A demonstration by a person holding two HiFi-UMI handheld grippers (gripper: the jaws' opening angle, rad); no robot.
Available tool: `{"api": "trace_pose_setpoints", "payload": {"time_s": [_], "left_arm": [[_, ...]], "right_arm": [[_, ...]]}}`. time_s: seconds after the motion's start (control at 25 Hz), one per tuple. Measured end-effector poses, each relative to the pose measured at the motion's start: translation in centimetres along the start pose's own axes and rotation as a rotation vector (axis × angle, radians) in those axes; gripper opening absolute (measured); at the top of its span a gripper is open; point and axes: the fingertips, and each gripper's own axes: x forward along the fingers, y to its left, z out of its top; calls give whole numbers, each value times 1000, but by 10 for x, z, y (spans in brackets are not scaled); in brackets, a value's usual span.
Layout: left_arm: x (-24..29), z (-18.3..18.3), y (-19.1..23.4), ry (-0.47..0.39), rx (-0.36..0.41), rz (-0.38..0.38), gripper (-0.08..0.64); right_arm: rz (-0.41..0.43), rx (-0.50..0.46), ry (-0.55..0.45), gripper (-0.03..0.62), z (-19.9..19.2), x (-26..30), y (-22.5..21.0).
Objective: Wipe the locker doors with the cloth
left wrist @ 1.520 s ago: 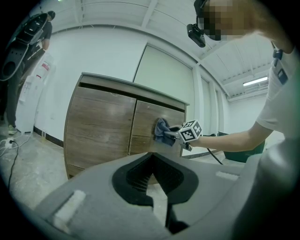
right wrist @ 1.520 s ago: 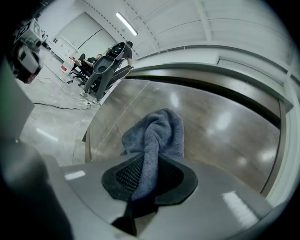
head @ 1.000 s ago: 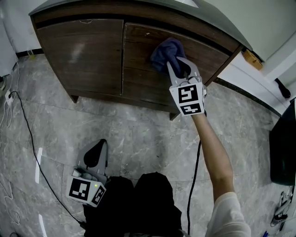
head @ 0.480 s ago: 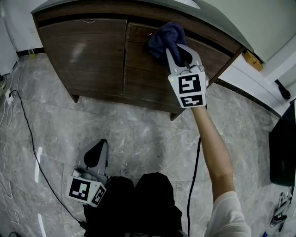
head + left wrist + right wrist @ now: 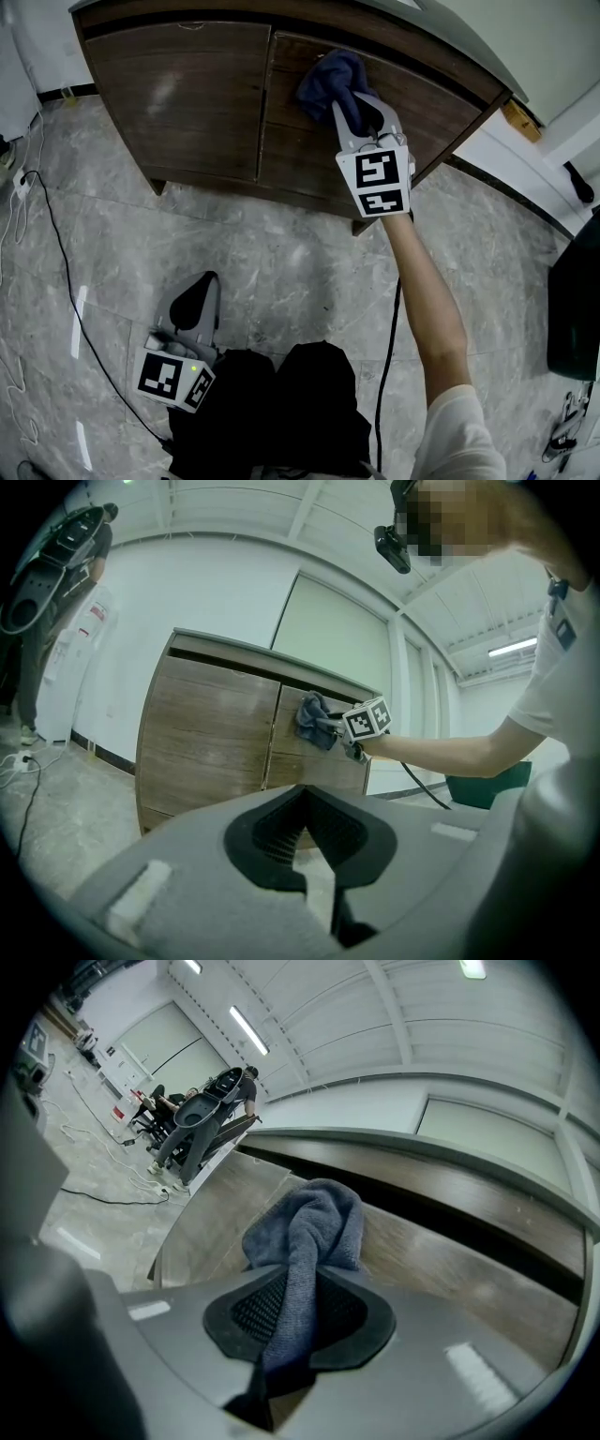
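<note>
The locker has two brown wood doors, a left door (image 5: 187, 94) and a right door (image 5: 441, 108). A blue-grey cloth (image 5: 330, 80) is bunched against the upper left part of the right door, near the seam between the doors. My right gripper (image 5: 361, 111) is shut on the cloth (image 5: 314, 1232), which runs down between its black pads (image 5: 248, 1312). My left gripper (image 5: 192, 307) hangs low over the floor, away from the locker, shut with nothing in it. From the left gripper view, the cloth (image 5: 312, 722) and the right gripper (image 5: 339, 727) show against the door.
Grey marble floor (image 5: 281, 262) lies before the locker. Thin cables (image 5: 52, 234) trail at the left, and a black cable (image 5: 389, 375) hangs by my right arm. A dark object (image 5: 574, 309) stands at the right edge. People and equipment (image 5: 202, 1110) are far off.
The right gripper has slid the cloth up and to the left along the right door, toward the seam. The left gripper has stayed where it was.
</note>
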Motion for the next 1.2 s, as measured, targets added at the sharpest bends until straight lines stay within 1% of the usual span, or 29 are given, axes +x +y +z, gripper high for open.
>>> {"api": "trace_pose_setpoints", "payload": {"time_s": [0.32, 0.48, 0.88, 1.2], "left_arm": [[-5, -1, 8, 4, -3, 8, 0], [-9, -1, 12, 7, -4, 14, 0], [-21, -1, 22, 14, 5, 36, 0], [-30, 2, 35, 20, 14, 63, 0]], "right_arm": [[47, 5, 46, 74, -31, 9, 37], [68, 38, 98, 74, -55, 12, 57], [128, 106, 175, 74, -100, 22, 105], [200, 123, 241, 74, -133, 36, 155]]}}
